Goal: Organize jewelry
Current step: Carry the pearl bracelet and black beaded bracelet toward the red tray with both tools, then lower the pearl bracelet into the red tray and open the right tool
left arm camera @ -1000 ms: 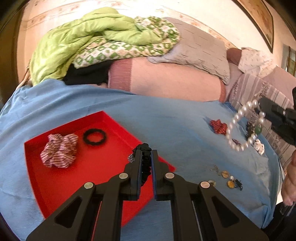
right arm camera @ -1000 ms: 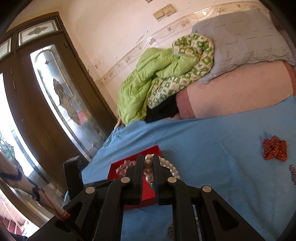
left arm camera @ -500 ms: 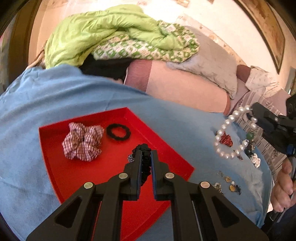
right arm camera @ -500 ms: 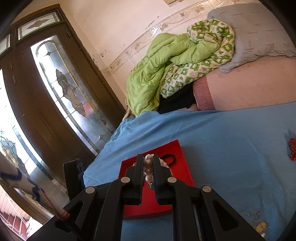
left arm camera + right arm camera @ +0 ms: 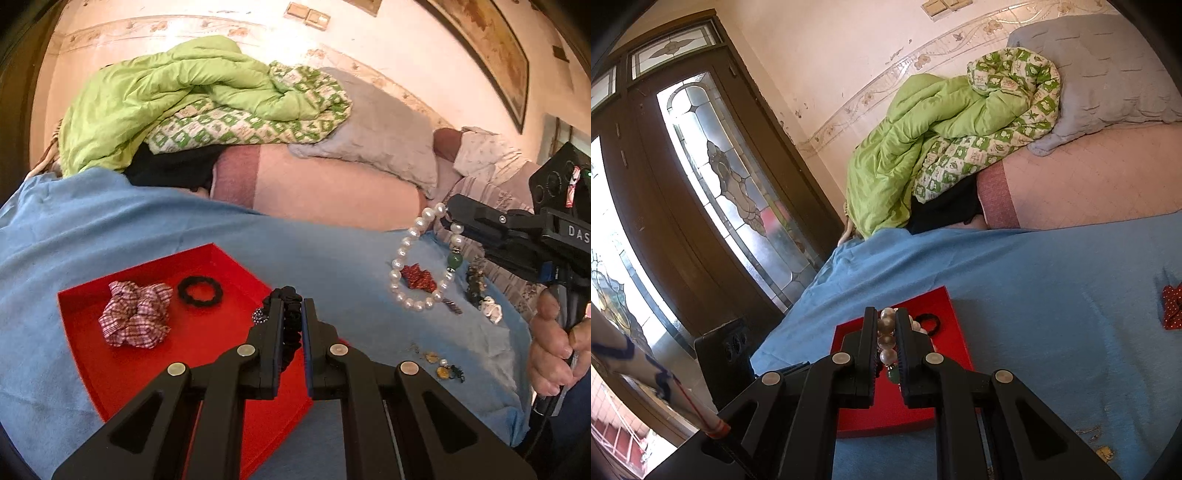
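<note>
Pearl bracelet [image 5: 886, 339] half-hidden between tongs [image 5: 886, 325]

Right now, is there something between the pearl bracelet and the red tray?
Nothing visible. The pearl bracelet hangs from the right tool above bare blue sheet; the red tray has free floor.

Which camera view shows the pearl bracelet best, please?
The left wrist view: there the whole pearl bracelet hangs as an open loop from the right gripper, with its green bead visible. The right wrist view shows only a few pearls pinched between the shut fingers; the rest is hidden.
</note>
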`<state>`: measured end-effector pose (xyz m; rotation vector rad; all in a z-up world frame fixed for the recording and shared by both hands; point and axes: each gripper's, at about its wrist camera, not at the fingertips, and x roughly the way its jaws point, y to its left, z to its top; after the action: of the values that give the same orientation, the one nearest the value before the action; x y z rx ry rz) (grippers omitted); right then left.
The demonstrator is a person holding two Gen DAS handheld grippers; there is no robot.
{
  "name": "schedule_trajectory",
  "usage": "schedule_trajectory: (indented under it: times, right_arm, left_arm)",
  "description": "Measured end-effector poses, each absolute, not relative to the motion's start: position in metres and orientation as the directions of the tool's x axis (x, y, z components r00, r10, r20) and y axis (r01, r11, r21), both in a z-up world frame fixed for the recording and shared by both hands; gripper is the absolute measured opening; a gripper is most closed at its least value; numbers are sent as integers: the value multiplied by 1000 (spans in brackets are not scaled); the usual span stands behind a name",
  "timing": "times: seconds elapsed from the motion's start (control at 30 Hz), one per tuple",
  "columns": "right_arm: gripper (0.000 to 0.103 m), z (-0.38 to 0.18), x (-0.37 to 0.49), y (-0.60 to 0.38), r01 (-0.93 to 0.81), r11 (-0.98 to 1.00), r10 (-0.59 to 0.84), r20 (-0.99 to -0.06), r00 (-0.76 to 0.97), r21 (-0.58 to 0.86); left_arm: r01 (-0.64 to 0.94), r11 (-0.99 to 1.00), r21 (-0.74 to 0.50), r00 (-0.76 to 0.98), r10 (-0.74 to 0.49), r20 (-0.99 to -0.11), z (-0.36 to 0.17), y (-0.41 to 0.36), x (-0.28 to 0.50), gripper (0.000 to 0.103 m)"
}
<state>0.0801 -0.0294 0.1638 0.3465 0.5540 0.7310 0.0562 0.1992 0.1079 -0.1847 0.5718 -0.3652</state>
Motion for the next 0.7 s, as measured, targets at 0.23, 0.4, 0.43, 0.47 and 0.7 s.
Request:
schedule_trajectory:
  times: [0.23,0.4,0.43,0.47,0.7]
  right_arm:
    - [10,154,95,-5,-537,677,732,-383,563,504]
    - [10,146,111,27,-547,657,753,-413,513,519]
    - [11,143,115,35,-546,654,756,-421,501,524]
    - [11,140,118,43,-547,650,760,-430,488,528]
    - [11,108,147,97,-525,637,770,-497,400,564]
  left_arm:
    - [181,945,-272,773,-308,-555,96,219,65,8]
    - [27,951,-308,756,-221,-616,83,252,74,8]
    - [-1,953,-304,753,-199,-627,82,258,76,8]
    - [-24,951,-307,753,-185,-632,81,263,76,8]
    - [-195,937,-290,715,-67,-696,66,290,81,8]
